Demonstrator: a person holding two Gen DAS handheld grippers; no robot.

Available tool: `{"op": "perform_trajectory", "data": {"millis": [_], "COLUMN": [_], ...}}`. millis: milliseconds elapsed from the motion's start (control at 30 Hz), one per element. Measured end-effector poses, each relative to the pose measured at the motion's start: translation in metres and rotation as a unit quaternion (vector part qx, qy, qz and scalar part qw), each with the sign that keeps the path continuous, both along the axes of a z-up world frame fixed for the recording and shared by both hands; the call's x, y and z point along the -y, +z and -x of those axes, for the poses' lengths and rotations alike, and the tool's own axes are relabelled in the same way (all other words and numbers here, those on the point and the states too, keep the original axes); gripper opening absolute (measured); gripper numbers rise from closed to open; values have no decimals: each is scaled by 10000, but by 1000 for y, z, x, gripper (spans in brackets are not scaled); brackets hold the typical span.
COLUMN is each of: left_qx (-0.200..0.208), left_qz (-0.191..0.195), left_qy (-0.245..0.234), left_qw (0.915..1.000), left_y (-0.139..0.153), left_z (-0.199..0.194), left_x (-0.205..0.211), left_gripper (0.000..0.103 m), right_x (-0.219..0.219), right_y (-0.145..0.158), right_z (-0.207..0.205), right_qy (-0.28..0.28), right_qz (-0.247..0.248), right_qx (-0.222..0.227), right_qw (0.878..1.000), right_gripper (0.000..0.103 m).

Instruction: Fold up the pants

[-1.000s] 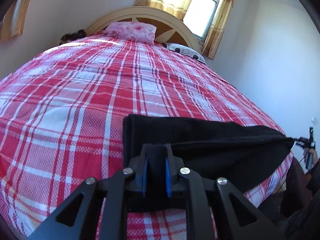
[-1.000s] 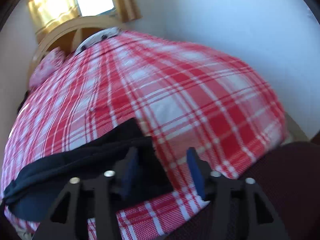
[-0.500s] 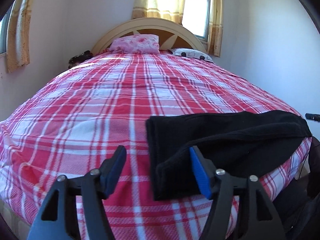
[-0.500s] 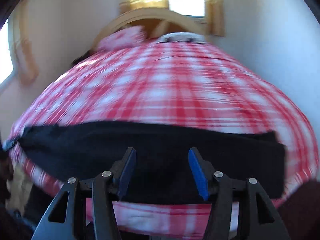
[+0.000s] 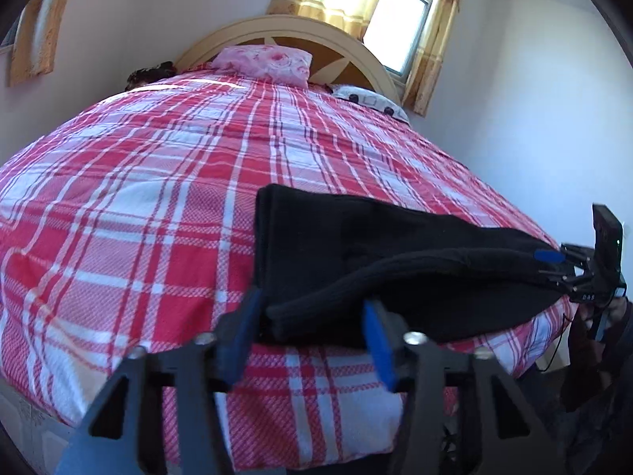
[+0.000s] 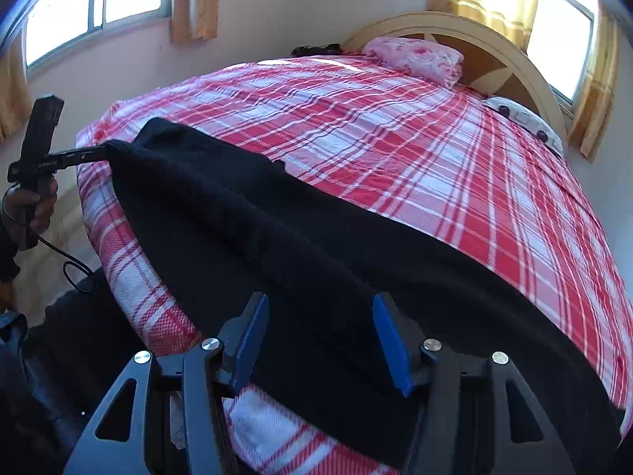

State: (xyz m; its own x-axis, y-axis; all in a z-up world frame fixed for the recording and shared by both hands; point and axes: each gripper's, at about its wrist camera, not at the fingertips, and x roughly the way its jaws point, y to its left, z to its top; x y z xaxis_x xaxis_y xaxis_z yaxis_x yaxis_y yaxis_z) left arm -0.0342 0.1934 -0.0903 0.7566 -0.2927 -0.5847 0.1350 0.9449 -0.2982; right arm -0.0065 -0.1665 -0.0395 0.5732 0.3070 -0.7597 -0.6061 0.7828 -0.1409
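Presently, black pants (image 5: 356, 261) lie folded lengthwise as a long strip across the near end of a bed with a red-and-white plaid cover (image 5: 158, 206), just ahead of both sets of fingers.

Left wrist view: the left gripper (image 5: 308, 336) sits at one short end of the strip. Its jaws are closing; a thick rolled edge of cloth lies between the blue pads (image 5: 376, 340), which stand apart and do not yet press on it. The right gripper (image 5: 569, 273) appears at the far end of the strip, beyond the left fingertips and to their right.

Right wrist view: the right gripper (image 6: 320, 336) stands half open, its pads straddling the near long edge of the pants (image 6: 316, 245) with no grip taken. Past its fingertips and to the left, the left gripper (image 6: 85, 154) meets the opposite end, held by a hand (image 6: 29, 206).

Step in hand, as judged: taking hold of the two ends for a crosswise fold, the lengthwise fold appearing done.

Next move, as judged: each gripper needs a firm pinch through all layers of its end; one end would then be lifted and carried over onto the other with edges aligned. A partial pinch risks the lower layers trailing and skewing the fold.

Background: pink pillow (image 5: 263, 59), arched headboard (image 5: 356, 47), curtained window (image 5: 399, 27).
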Motion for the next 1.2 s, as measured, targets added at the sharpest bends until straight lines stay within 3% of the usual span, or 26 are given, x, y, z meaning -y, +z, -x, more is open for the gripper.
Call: {"op": "perform_trajectory", "data": {"millis": [133,267,467,667,767,833,867,933,967,1033,1100,1200], "left_qx": [198,251,303,469,492,459,488,481,448,442,452,440], "left_qz": [-43,-44,94,126,-123,-365,-521,-638,-591,-460,-395,-439], "left_qy": [1,-19,29,95,67,79,176,316,386,519,566,537], "left_qw": [9998,9997,9995,9988,9987,9982,9973,9963,9965,9966,9966,9966], "left_y": [7,9,8,10,5,1,1,1,1,2,3,3], "left_z": [-1,-5,-6,2,6,8,11,15,16,19,20,18], "left_x": [-4,-7,-9,-14,-11,-6,-5,-9,-14,-22,-24,-20], "left_gripper": [35,31,30,27,27,38,44,56,56,56,56,56], "right_x": [-11,-15,-13,2,11,8,6,7,8,11,13,22], "right_y": [-3,-12,-13,8,3,-15,-24,-22,-19,-13,-13,-23], "right_z": [-10,-14,-8,10,8,2,2,7,10,21,29,34], "right_qy": [139,188,231,278,282,100,-23,29,100,274,373,108], "right_qz": [63,196,146,-348,-638,-269,-56,-245,-338,-614,-774,-518], "right_qx": [-1,-111,-203,-407,-665,-801,-738,-713,-779,-858,-1007,-1146], "right_qw": [9999,9996,9994,9982,9953,9964,9973,9972,9963,9940,9912,9920], "right_gripper": [55,16,5,5,5,7,14,27,37,44,46,46]}}
